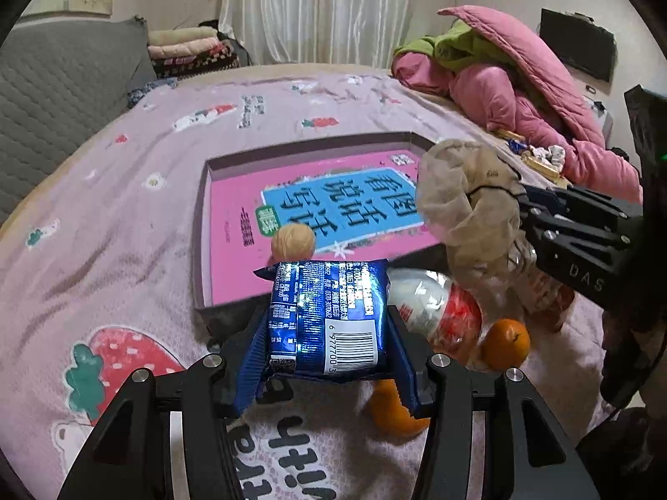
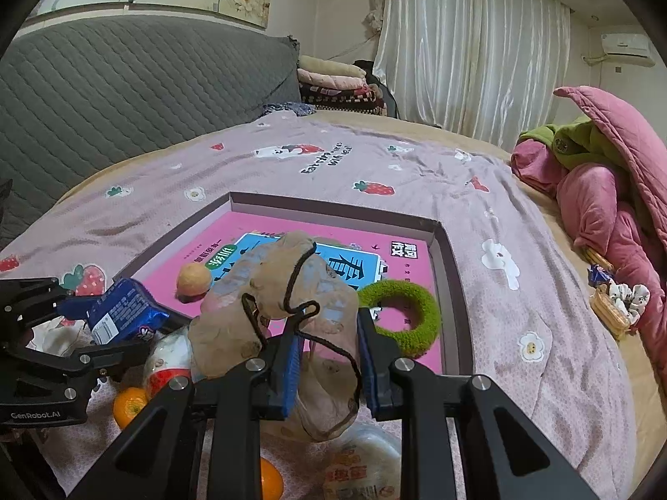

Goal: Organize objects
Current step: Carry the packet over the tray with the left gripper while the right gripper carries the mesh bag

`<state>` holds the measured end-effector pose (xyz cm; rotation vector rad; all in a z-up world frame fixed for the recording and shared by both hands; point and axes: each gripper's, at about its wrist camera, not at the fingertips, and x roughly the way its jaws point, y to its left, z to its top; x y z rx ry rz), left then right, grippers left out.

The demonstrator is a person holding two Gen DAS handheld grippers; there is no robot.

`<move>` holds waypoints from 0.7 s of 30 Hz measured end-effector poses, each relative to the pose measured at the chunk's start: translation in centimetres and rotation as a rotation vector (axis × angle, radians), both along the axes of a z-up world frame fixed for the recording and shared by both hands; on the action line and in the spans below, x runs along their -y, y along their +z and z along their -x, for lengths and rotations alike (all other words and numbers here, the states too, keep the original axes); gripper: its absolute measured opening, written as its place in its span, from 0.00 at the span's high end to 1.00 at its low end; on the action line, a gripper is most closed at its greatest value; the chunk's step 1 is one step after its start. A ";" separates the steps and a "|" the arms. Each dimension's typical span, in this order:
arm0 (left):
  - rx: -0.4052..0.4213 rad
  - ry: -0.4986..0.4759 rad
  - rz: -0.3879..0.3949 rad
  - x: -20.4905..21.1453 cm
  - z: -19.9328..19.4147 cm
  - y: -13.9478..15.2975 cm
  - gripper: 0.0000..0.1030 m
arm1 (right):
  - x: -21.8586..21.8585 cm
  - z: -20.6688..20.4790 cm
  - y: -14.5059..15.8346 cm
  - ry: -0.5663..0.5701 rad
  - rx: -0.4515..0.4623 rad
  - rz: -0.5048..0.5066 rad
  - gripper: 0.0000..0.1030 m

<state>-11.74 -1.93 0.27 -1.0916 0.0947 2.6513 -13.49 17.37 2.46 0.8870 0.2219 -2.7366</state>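
Blue snack pack [image 1: 325,316] sat pinched in the left claw [image 1: 327,333], while the right claw [image 2: 327,358] squeezed a beige pouch [image 2: 275,304] over the bed [image 2: 521,291].

Blue foil snack pack [image 1: 325,316], barcode up, off the bed, over the tray's near edge. Beige drawstring pouch [image 2: 283,304], crumpled, black cord looped, also off the bed near the tray's near edge. Shallow tray [image 2: 452,291] mid-bed with pink book [image 1: 233,216] flat inside, walnut [image 2: 194,279] and green fuzzy ring [image 2: 421,312] on it. Plastic bottle [image 1: 433,308] and oranges [image 1: 506,343] lie on the bedspread just before the tray.
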 end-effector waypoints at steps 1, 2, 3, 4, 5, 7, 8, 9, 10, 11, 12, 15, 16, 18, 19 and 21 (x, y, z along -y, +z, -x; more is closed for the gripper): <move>-0.008 0.003 0.003 0.0 0.0 0.2 0.47 | 0.0 -0.1 0.1 0.002 -0.003 0.004 0.76; -0.013 0.006 0.000 0.0 0.0 0.3 0.47 | 0.0 -0.1 0.2 0.003 -0.009 0.006 0.76; -0.016 0.008 -0.005 0.1 0.0 0.5 0.47 | 0.1 -0.2 0.3 0.004 -0.015 0.007 0.76; -0.020 0.011 -0.004 0.1 0.0 0.6 0.47 | 0.1 -0.3 0.4 0.006 -0.019 0.008 0.75; -0.025 0.015 -0.003 0.1 0.0 0.7 0.47 | 0.1 -0.4 0.5 0.007 -0.025 0.009 0.75; -0.036 0.022 -0.002 0.2 0.1 0.9 0.47 | 0.1 -0.5 0.7 0.007 -0.033 0.013 0.76; -0.041 0.024 -0.002 0.2 0.1 1.1 0.47 | 0.0 -0.5 0.7 0.008 -0.037 0.017 0.76; -0.046 0.025 -0.003 0.2 0.1 1.2 0.47 | 0.0 -0.6 0.8 0.008 -0.041 0.020 0.76; -0.050 0.027 -0.006 0.2 0.1 1.3 0.47 | 0.0 -0.6 0.9 0.009 -0.044 0.022 0.76; -0.053 0.028 -0.008 0.2 0.2 1.4 0.47 | 0.0 -0.7 1.0 0.010 -0.046 0.024 0.76; -0.057 0.030 -0.009 0.1 0.2 1.5 0.47 | 0.0 -0.7 1.0 0.011 -0.048 0.027 0.76; -0.067 0.031 -0.014 -0.2 0.3 1.9 0.47 | 0.1 -0.7 1.1 0.012 -0.052 0.034 0.76; -0.069 0.031 -0.017 -0.3 0.4 2.0 0.47 | 0.1 -0.8 1.2 0.012 -0.056 0.036 0.76; -0.079 0.035 -0.018 -0.5 0.4 2.2 0.47 | 0.1 -0.8 1.3 0.012 -0.062 0.040 0.76; -0.086 0.036 -0.017 -0.6 0.4 2.4 0.47 | 0.1 -0.8 1.4 0.011 -0.065 0.042 0.76; -0.101 0.040 -0.013 -0.9 0.4 2.7 0.47 | 0.0 -0.9 1.6 0.010 -0.072 0.047 0.76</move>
